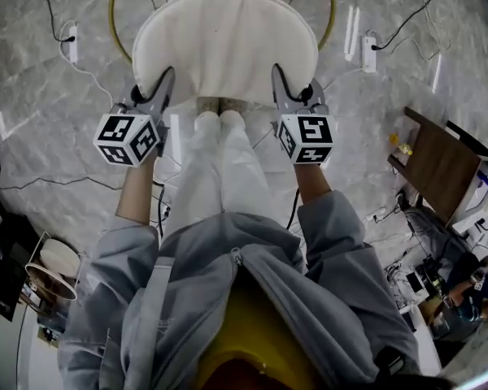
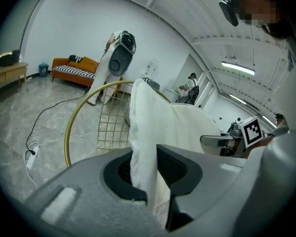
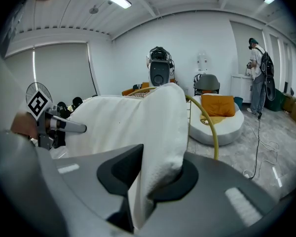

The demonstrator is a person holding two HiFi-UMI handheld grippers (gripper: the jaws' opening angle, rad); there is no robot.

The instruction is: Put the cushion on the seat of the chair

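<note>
Floor [image 1: 32,80]: grey marble, fills the head view and runs under everything.

Chair [image 1: 332,15]: gold ring frame with a wire-grid back, top centre of the head view. The seat itself is covered from above, so only the ring shows at either side.

Cushion [image 1: 228,43]: white, rounded, upper centre of the frame and lying over the ring. The long axis runs left to right across the picture. It is carried in the air by its near edge. I cannot tell whether the far edge touches the seat.

Left gripper [image 1: 164,80]: at the cushion's lower-left corner, clenched on a fold of the white fabric. Its own view shows the fold pinched between both pads.

Right gripper [image 1: 278,75]: at the lower-right corner, likewise clamped on a thick fold of the cushion.

Key relation: the cushion extends away from both grippers towards the top of the frame, and the chair sits directly beneath it. The two hands are level, one at each end of the near edge, and neither is closer to the seat. Judgement: what remains is a straight, even lowering, then letting go. An uneven drop could leave the cushion skewed on the ring.

Power strips [image 1: 71,43] with cables: on the floor at either side of the chair, apart from it.
</note>
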